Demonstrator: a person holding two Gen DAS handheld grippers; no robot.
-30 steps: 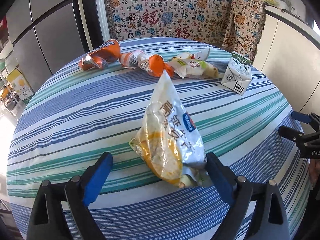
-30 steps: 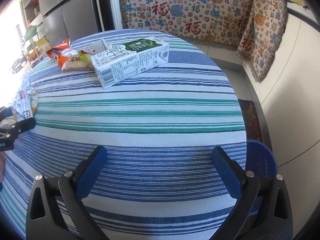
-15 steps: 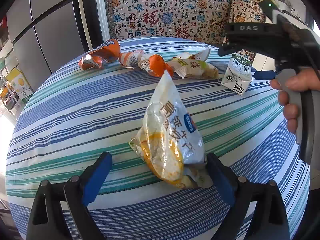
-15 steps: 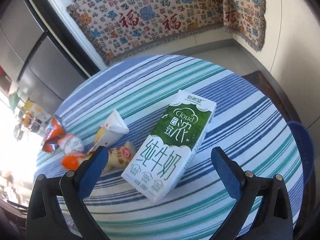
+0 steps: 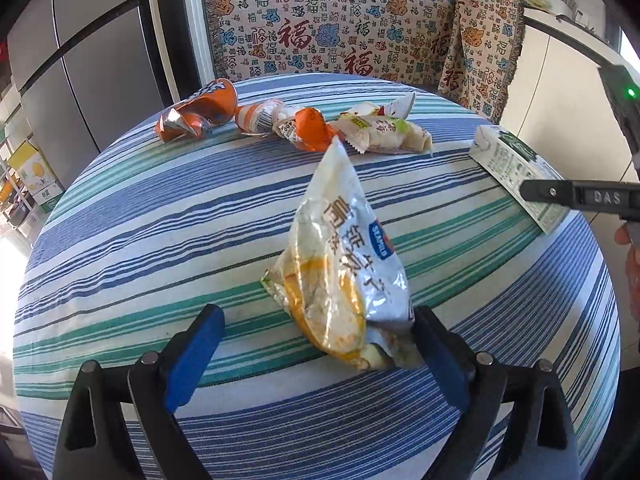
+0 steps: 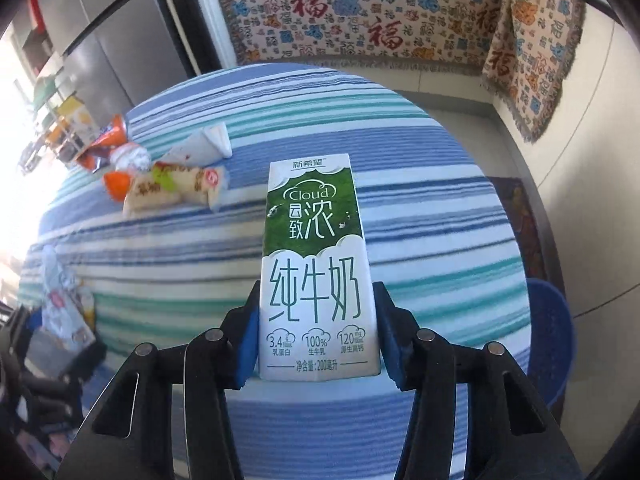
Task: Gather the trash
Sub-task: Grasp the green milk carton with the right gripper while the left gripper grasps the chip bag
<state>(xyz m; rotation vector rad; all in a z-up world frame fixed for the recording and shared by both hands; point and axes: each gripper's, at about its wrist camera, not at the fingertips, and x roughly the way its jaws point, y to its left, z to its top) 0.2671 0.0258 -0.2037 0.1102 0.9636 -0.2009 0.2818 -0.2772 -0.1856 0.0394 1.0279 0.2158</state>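
Two views, left wrist first:
Left claw (image 5: pixel 316 344): blue-padded jaws stand wide apart, low over the near edge of the table
Table (image 5: pixel 160 216): round, covered in a blue, teal and white striped cloth
Nearest trash: a crinkled white, silver and yellow plastic snack bag (image 5: pixel 344 264) with blue print lies between the jaws; its lower corner is right at the right pad (image 5: pixel 436 344), the left pad is well apart from it
Far trash: a crumpled orange foil packet (image 5: pixel 196 110), an orange-and-white wrapper (image 5: pixel 288 124) and a pale cream-and-green snack wrapper (image 5: pixel 384 130) lie in a row near the far edge
Milk carton (image 5: pixel 516 172): white-and-green rectangular paper box at the right rim of the table, with a black finger of the right claw across its near end
Person: fingertips (image 5: pixel 628 240) show at the right edge
Backdrop: patterned cloth (image 5: pixel 328 20) with red characters hangs behind the table

Right wrist view:
Right claw (image 6: pixel 318 340): jaws closing, the milk carton (image 6: pixel 316 264) between them, both blue pads against its lower sides
Carton position: stands upright in this view, printed face to the camera, above the striped table (image 6: pixel 432 216)
Other trash: the wrappers (image 6: pixel 172 184) lie at the left, well apart from the carton; the snack bag (image 6: pixel 64 304) is blurred at the far left edge
Blue plastic basket (image 6: pixel 552 336): beside the table at the right, lower down
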